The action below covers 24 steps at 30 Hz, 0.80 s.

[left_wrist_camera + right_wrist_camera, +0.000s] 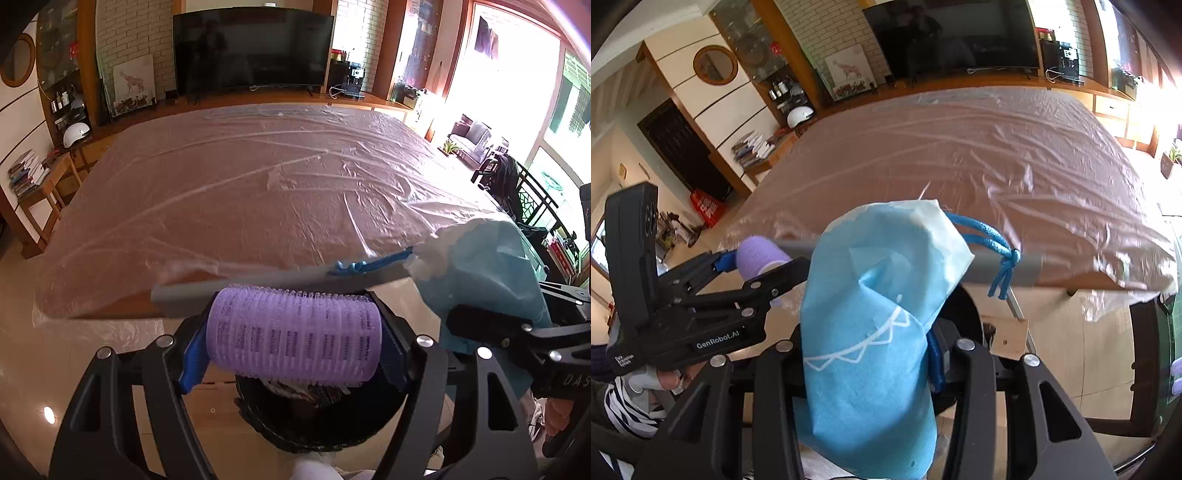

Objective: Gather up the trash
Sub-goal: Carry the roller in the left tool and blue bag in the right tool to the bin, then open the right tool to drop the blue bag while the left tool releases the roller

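The left tool (295, 347) pinched a purple hair roller (293, 334) crosswise between its blue-padded fingers (192, 363), holding it directly above a black trash bin (317, 421) whose mouth already showed some crumpled scraps. The right tool (871, 354) was pressed together on a light blue drawstring pouch (871, 325), which stood up between its arms and hid most of what lay ahead of it; in the right wrist view only a dark curve of the bin's rim showed behind the pouch. A grey bar (258, 286) ran level in front of both tools, just beyond the roller and behind the pouch, with the pouch's blue cord (993, 254) knotted around it. Past the bar lay the wide table (240, 177), covered by wrinkled clear plastic sheeting (332, 166), its surface otherwise bare. The two tools were close together, the left one appearing at the left of the right wrist view beside the pouch, gripped by a hand (661, 378) with a striped sleeve. Beyond the table stood a dark television (253, 50), a leaning giraffe picture (133, 85), a white helmet (75, 133), and stacked books (27, 173) on a small side stand.
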Available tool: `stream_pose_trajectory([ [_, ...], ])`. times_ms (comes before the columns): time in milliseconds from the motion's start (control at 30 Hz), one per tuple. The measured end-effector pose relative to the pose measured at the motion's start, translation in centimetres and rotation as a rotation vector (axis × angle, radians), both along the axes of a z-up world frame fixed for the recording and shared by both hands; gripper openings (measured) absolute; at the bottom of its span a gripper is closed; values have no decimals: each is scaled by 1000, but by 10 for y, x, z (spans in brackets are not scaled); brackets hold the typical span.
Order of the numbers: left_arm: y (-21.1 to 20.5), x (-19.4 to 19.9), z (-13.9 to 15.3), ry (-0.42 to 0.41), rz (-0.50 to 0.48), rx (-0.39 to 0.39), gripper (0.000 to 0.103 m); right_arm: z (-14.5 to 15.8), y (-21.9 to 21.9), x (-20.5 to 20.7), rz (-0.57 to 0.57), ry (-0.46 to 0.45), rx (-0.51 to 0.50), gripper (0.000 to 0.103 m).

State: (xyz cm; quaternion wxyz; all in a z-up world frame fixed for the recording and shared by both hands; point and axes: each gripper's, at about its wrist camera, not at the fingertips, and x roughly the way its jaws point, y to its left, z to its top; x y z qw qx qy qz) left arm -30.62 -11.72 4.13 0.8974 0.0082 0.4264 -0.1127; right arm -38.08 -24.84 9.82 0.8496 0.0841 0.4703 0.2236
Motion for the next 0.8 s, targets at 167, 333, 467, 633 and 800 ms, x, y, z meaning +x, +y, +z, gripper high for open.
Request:
stream_pose_trajectory([
  [167, 0, -14, -10, 23, 3, 7, 75, -14, 5, -16, 27, 26, -26, 42],
  [333, 3, -21, -21, 50, 2, 15, 75, -26, 8, -25, 36, 58, -38, 42],
  [467, 2, -26, -29, 71, -5, 16, 75, -37, 12, -29, 35, 87, -51, 42],
  [633, -1, -26, -44, 99, -31, 26, 75, -53, 18, -20, 15, 127, -72, 42],
  [800, -1, -17, -55, 125, -48, 41, 75, -66, 26, -2, -10, 158, -105, 43],
])
